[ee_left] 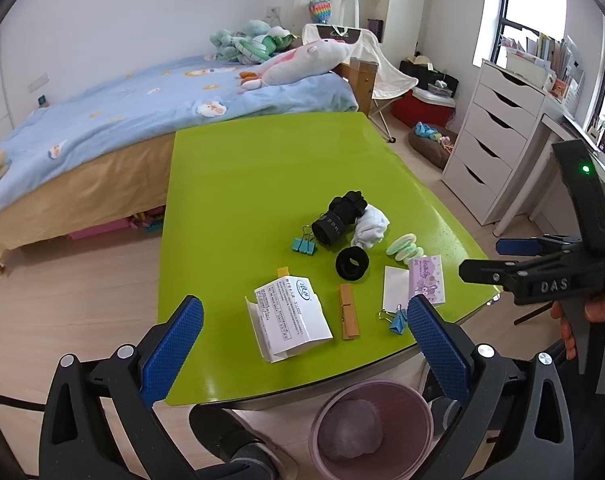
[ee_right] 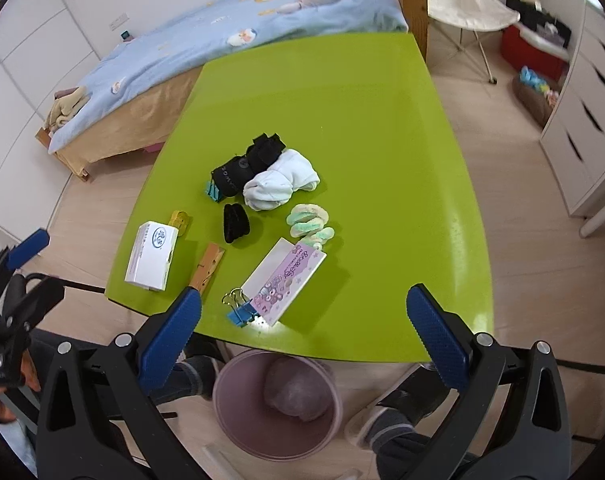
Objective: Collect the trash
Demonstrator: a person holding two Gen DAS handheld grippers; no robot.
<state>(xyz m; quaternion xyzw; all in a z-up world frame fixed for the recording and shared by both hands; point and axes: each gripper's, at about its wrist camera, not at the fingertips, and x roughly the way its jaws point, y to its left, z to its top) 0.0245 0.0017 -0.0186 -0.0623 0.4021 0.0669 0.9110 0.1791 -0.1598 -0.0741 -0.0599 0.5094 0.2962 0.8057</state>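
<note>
Green table (ee_right: pixel 342 92): two binder clips (ee_left: pixel 303 245) (ee_left: pixel 397 321), one white box (ee_right: pixel 152 256) (both tongs (ee_left: pixel 304 332) (ee_right: pixel 302 332) agape, empty).

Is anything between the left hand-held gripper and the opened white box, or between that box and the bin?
Nothing visible. The left hand-held gripper hangs open before the white box; the bin sits open below the table edge.

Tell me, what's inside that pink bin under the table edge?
The pink bin holds one crumpled, greyish-purple lump, perhaps a bag or wrapper. Anything beneath that lump is covered, so I cannot tell.
</note>
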